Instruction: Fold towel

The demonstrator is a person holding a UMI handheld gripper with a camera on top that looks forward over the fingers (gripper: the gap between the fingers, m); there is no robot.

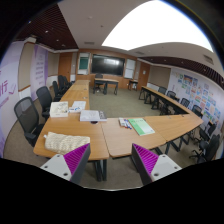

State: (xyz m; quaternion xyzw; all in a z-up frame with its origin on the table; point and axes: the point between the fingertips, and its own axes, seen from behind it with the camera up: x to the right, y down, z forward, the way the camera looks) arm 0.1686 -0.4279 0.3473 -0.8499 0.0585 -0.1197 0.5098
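Observation:
A pale, crumpled towel (62, 142) lies on the near corner of the left wooden table (75, 128), just beyond my left finger. My gripper (112, 166) is held up in the air in front of the tables, open, with nothing between its fingers. Both purple pads (146, 160) show, wide apart, and the floor and the table legs are visible through the gap between them.
A second wooden table (165, 128) adjoins on the right and bears a green sheet (141, 126). A box (60, 108) and papers (90, 115) lie further along the left table. Black chairs (27, 116) line both sides. A dark screen (105, 65) hangs on the far wall.

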